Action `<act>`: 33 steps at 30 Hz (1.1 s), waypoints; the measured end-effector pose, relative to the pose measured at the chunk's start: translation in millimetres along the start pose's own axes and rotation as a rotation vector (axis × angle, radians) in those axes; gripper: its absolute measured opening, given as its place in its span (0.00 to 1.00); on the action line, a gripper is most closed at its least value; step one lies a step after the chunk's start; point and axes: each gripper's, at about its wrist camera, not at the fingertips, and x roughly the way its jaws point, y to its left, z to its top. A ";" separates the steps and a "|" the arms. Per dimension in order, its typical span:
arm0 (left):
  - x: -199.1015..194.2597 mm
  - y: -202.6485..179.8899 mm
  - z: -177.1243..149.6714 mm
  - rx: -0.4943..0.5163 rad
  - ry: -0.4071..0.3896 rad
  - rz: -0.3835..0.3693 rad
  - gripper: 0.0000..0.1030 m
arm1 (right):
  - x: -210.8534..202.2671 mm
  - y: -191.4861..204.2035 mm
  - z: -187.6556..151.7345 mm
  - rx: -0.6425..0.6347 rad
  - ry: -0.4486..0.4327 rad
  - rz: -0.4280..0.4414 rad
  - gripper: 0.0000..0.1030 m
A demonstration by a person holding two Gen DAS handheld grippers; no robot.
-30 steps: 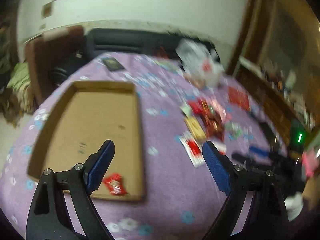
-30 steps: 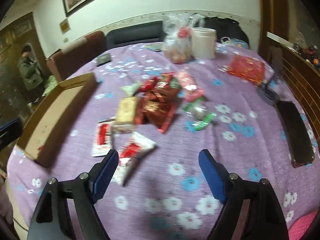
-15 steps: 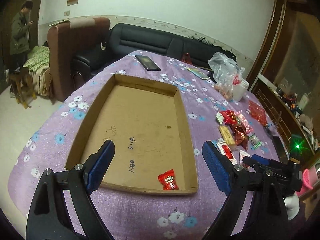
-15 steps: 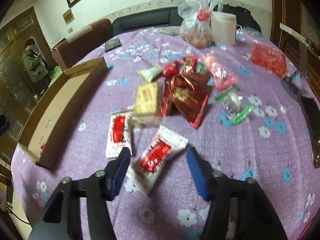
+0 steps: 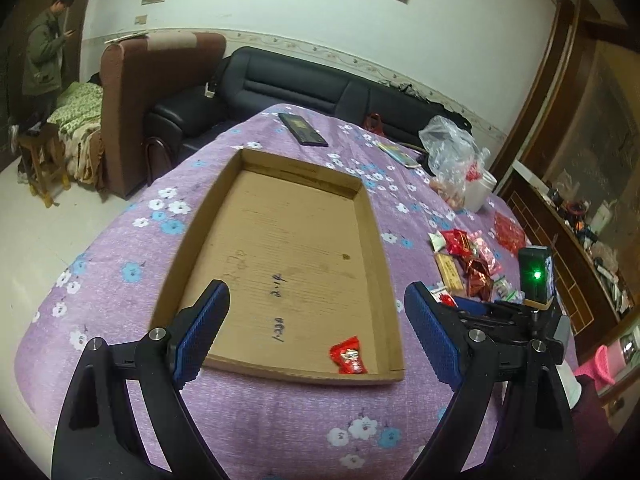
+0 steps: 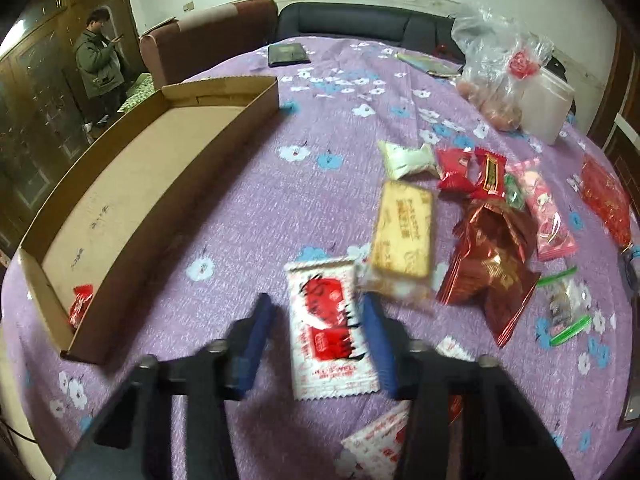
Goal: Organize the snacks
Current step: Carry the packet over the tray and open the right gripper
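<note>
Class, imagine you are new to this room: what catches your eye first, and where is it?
The big cardboard tray on the purple floral tablecloth, with one red candy in its near corner. Right of it lies a heap of snack packets, where the right gripper straddles a white-and-red packet.

The right gripper (image 6: 318, 334) is smeared by motion blur, so whether its pads press the white-and-red packet (image 6: 330, 330) between them cannot be told. A second white-and-red packet (image 6: 380, 442) lies partly hidden beneath its frame. The yellow biscuit pack (image 6: 404, 234) is blurred, its print unreadable.
</note>
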 end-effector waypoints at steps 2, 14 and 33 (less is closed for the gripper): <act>0.3 8.4 0.5 -0.021 -0.004 -0.005 0.87 | -1.6 -3.1 0.0 0.018 0.005 0.022 0.31; -7.9 47.6 2.1 -0.094 -0.042 0.005 0.87 | -54.0 57.4 36.6 0.024 -0.120 0.312 0.31; -38.0 83.2 -7.4 -0.158 -0.068 0.068 0.87 | -12.1 150.1 41.3 -0.084 -0.050 0.385 0.38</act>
